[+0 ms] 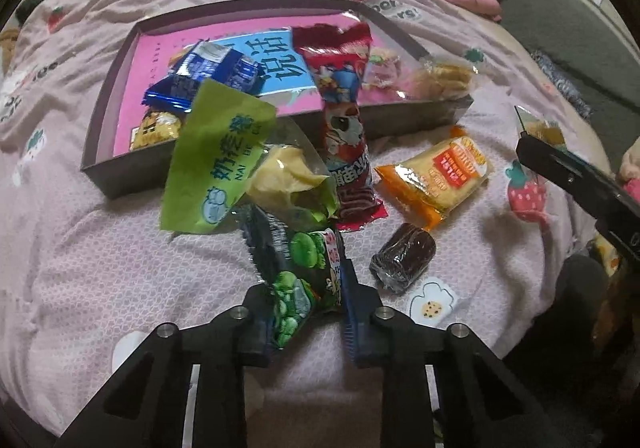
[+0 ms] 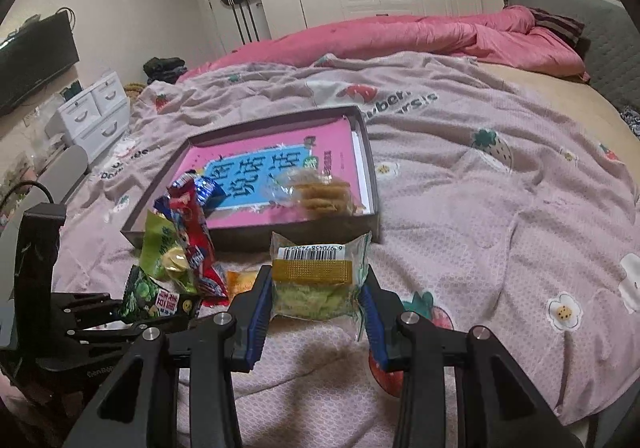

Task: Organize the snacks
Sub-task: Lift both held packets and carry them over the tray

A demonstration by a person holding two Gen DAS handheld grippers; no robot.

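A shallow grey box (image 1: 105,116) with a pink and blue book inside lies on the bed; it also shows in the right wrist view (image 2: 362,136). My left gripper (image 1: 306,308) is shut on a green pea snack packet (image 1: 304,280) above the blanket. My right gripper (image 2: 316,298) is shut on a clear packet of green cakes (image 2: 320,276) in front of the box. Blue packets (image 1: 212,76) and clear cracker packs (image 1: 440,76) lie in the box. A red packet (image 1: 344,116) leans over its front wall.
On the blanket before the box lie a lime-green packet (image 1: 216,156), an orange packet (image 1: 436,176) and a dark brown roll (image 1: 402,258). A pink duvet (image 2: 400,36) is bunched at the far side. White drawers (image 2: 92,112) stand left of the bed.
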